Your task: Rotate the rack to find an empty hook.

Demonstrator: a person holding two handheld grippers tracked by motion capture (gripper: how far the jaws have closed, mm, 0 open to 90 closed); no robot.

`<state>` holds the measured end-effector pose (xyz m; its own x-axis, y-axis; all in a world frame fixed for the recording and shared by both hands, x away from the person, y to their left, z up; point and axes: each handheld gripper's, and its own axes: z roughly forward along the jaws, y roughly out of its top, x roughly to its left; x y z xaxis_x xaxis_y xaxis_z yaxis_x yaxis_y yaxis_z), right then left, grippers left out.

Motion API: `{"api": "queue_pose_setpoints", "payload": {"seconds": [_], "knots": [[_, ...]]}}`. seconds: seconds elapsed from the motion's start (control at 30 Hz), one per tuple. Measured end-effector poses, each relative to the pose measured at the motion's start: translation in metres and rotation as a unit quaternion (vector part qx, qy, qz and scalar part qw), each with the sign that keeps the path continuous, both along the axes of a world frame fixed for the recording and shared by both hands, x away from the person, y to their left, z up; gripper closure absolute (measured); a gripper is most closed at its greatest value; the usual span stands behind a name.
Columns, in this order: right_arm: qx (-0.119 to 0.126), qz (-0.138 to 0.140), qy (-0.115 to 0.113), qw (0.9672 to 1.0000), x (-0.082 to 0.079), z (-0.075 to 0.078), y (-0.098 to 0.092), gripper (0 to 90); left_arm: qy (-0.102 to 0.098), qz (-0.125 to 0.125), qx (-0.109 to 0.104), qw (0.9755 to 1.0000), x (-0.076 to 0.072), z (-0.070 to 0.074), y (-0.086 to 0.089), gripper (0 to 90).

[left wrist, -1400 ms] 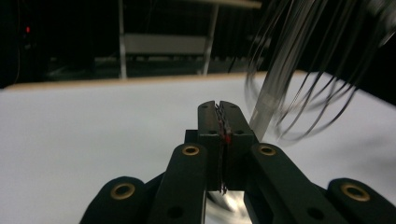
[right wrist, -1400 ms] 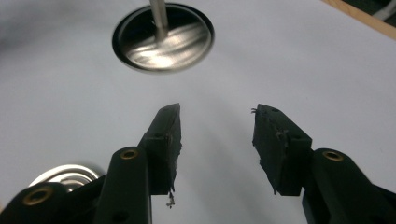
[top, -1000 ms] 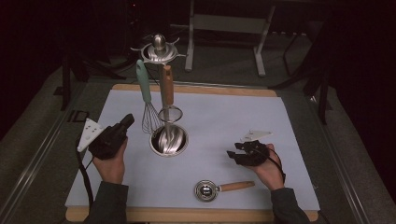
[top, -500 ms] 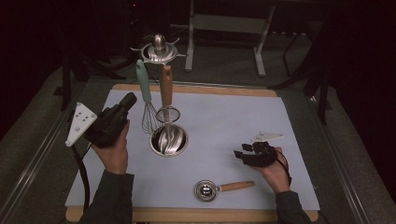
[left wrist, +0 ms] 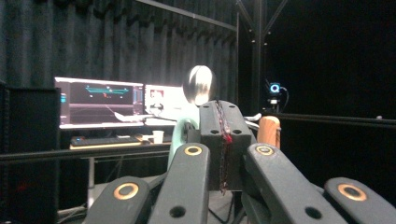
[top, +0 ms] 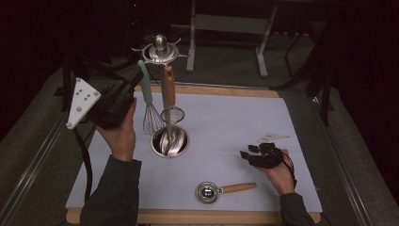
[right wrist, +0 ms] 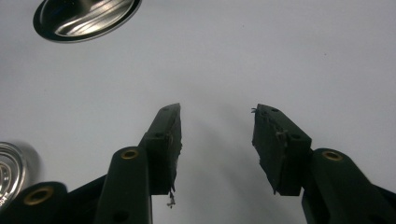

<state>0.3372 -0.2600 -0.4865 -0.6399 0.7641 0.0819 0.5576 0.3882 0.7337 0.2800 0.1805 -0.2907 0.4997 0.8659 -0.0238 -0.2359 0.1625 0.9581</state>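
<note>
Left gripper (top: pixel 123 92) raised from desk level, jaws together and empty, teal whisk handle (top: pixel 145 84) just ahead; right gripper (top: pixel 250 153) low, jaws apart, idle.

Left claw (top: pixel 129 87) raised, jaws together; right claw (top: pixel 245 153) low, jaws apart.

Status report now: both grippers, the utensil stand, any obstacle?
Left gripper shut, empty, beside teal whisk. Right gripper open above mat. Utensil stand upright. No obstacle.

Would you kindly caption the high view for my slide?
Left gripper raised beside the utensil stand; right gripper open over the mat.
</note>
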Motion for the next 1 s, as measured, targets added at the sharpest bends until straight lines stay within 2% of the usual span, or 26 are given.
{"api": "queue_pose_setpoints", "payload": {"seconds": [0.13,0.27,0.47,0.83,1.0], "knots": [[0.0,0.002,0.0,1.0,0.0,0.0,0.0,51.8,0.003,0.006,0.0,1.0,0.003,0.001,0.002,89.7],[0.0,-0.001,0.0,1.0,0.0,0.0,-0.001,51.9,0.011,0.011,0.007,0.9999,0.006,0.001,0.004,89.8],[0.001,-0.002,0.0,1.0,0.0,0.0,-0.001,52.0,0.011,0.017,0.016,0.9997,0.007,0.002,0.006,89.8],[-0.001,0.0,0.001,1.0,0.0,-0.001,-0.001,51.9,0.025,0.034,0.009,0.9991,0.018,0.004,0.015,89.8],[-0.001,-0.002,0.003,1.0,0.0,-0.002,-0.002,52.0,0.033,0.043,0.011,0.9985,0.028,0.007,0.02,89.9]]}}
